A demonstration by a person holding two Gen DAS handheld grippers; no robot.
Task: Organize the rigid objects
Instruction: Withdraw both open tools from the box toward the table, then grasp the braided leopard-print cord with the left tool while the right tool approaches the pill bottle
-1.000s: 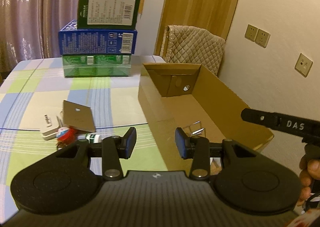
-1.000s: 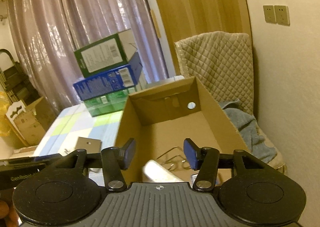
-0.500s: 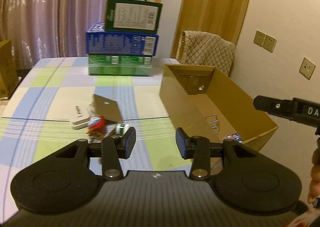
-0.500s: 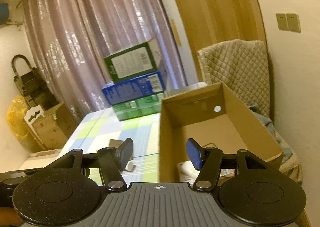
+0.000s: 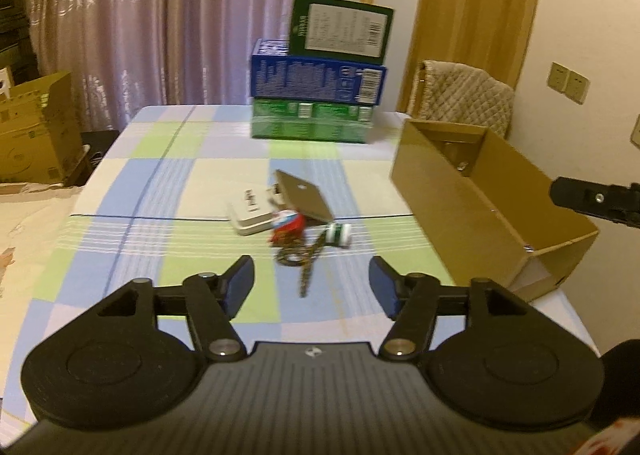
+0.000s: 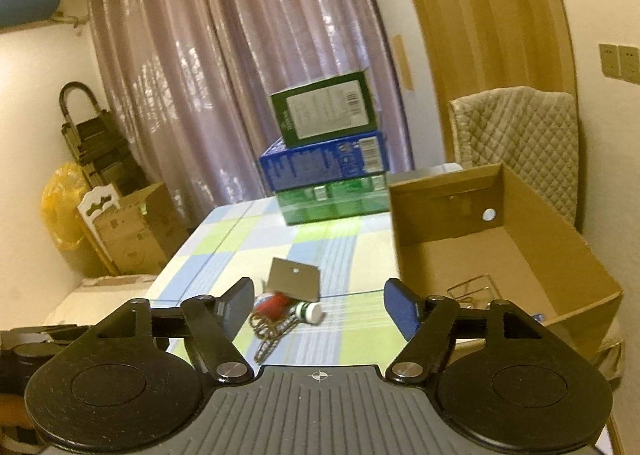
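A small pile lies mid-table: a white flat box [image 5: 249, 211], a brown card [image 5: 303, 195], a red round item [image 5: 287, 226], a green-and-white bottle [image 5: 339, 234] and a brown chain [image 5: 301, 259]. The pile also shows in the right wrist view, with the card [image 6: 294, 279], bottle [image 6: 308, 311] and chain [image 6: 272, 331]. An open cardboard box [image 5: 486, 203] stands at the table's right edge; metal wire [image 6: 468, 291] lies inside it. My left gripper [image 5: 311, 283] is open and empty, short of the pile. My right gripper [image 6: 319, 305] is open and empty, above the pile's near side.
Three stacked cartons, green [image 5: 340, 29], blue [image 5: 318, 75] and green [image 5: 312, 123], stand at the table's far end. A padded chair [image 5: 466, 95] is behind the open box. Cardboard boxes [image 5: 36, 131] sit on the floor at left. The checked tablecloth [image 5: 160, 183] covers the table.
Both grippers have pulled back from the cardboard box and swung left toward the pile. Their jaws have opened wider. The white item seen under the right gripper is out of view.
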